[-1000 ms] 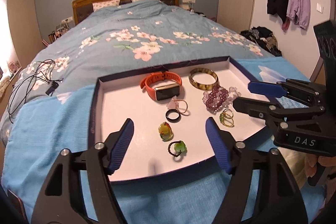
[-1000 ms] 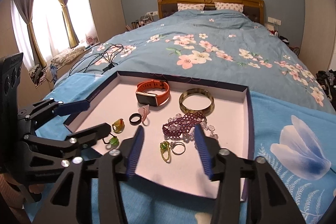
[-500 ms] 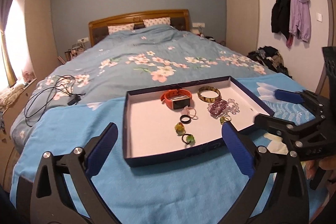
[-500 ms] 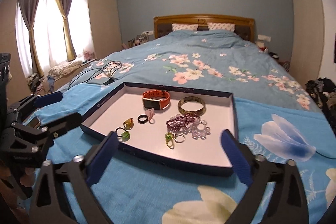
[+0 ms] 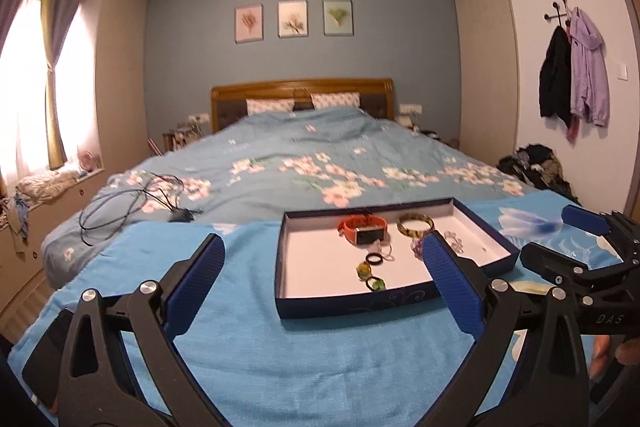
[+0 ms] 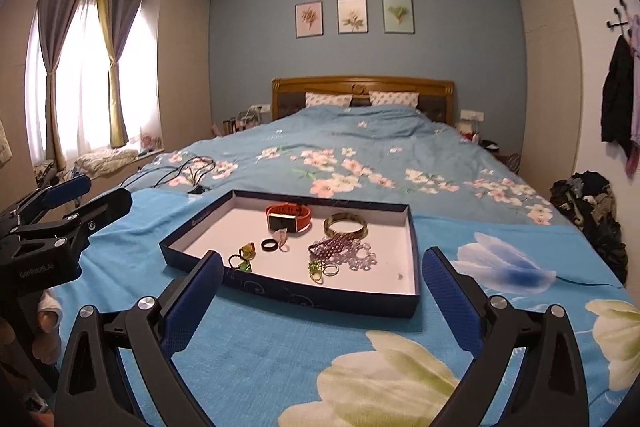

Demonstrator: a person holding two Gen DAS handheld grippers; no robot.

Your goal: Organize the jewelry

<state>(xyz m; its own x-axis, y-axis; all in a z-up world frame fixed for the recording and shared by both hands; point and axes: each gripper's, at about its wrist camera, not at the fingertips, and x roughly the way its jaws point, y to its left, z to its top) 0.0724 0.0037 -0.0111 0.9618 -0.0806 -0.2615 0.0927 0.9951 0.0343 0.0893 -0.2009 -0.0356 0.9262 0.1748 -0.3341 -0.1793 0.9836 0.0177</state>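
From the left wrist view: the left gripper (image 5: 323,279) stands wide open and empty above the blue bedspread (image 5: 248,339). Its right finger hides part of the purple bead bracelet (image 5: 417,247). The navy tray (image 5: 352,307) lies ahead and to the right, holding an orange watch (image 5: 362,230), a mottled bangle (image 5: 416,225), a black ring (image 5: 375,259) and two green rings (image 5: 370,275). The right gripper (image 5: 560,239) shows at the right edge, beside the tray's right wall, its jaws apart and empty. Bare bedspread lies left of the tray.

From the right wrist view: the right gripper (image 6: 320,279) is spread wide, holding nothing, short of the tray's near wall (image 6: 320,297). The bead bracelet (image 6: 340,249) shows whole here, with two more rings (image 6: 323,269) beside it. The left gripper (image 6: 76,197) hangs at the left edge, apart from the tray. Open floral cloth (image 6: 500,267) extends to the right.
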